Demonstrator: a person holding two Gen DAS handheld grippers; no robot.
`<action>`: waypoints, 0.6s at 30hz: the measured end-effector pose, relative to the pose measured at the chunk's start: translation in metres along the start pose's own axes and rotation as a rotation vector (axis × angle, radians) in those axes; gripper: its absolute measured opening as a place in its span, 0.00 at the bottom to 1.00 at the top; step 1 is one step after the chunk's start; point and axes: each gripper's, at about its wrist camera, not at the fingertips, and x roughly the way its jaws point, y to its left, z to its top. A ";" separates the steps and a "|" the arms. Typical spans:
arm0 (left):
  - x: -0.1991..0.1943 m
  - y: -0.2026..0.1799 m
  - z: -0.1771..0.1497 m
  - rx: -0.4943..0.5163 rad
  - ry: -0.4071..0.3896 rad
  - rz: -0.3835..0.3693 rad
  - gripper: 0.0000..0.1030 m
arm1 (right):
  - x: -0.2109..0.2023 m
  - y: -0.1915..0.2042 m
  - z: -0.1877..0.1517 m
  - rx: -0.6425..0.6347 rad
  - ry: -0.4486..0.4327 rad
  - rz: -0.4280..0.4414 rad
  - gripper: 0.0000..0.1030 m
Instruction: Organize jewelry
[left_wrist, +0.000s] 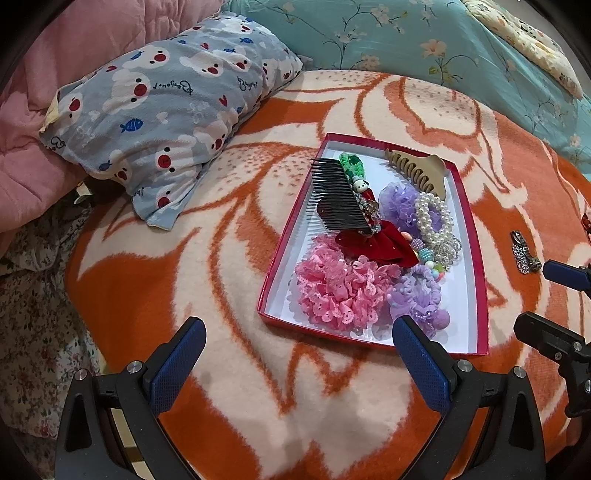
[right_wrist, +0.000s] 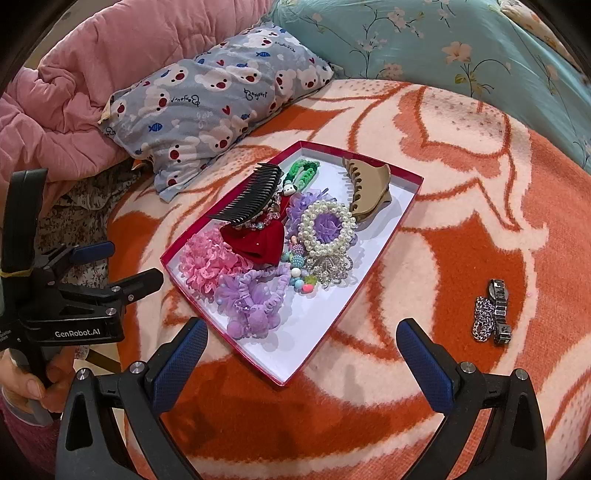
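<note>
A: What sort of place is this?

B: A bed, covered with an orange and cream blanket (left_wrist: 258, 387) in a big swirling pattern.

A: And at the head?

B: A grey-blue pillow (left_wrist: 166, 118) printed with little bears and fish, tilted against a pink quilted comforter (right_wrist: 92, 70) bunched at the left.

A: Anything behind?

B: A teal floral sheet (right_wrist: 424, 44) runs across the back, with a cream patterned cushion (left_wrist: 535, 44) at the far right. Dark flowered fabric (left_wrist: 29, 314) hangs at the left edge. The light is soft and even.
</note>
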 end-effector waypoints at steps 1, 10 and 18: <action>0.000 0.000 0.000 0.002 -0.002 0.000 0.99 | 0.000 0.000 0.000 0.001 -0.001 0.000 1.00; 0.000 -0.001 0.001 0.005 -0.005 -0.003 0.99 | 0.000 -0.002 0.001 0.006 -0.002 0.003 1.00; 0.000 -0.002 0.001 0.007 -0.004 -0.004 0.99 | 0.000 -0.004 0.001 0.007 -0.002 0.005 1.00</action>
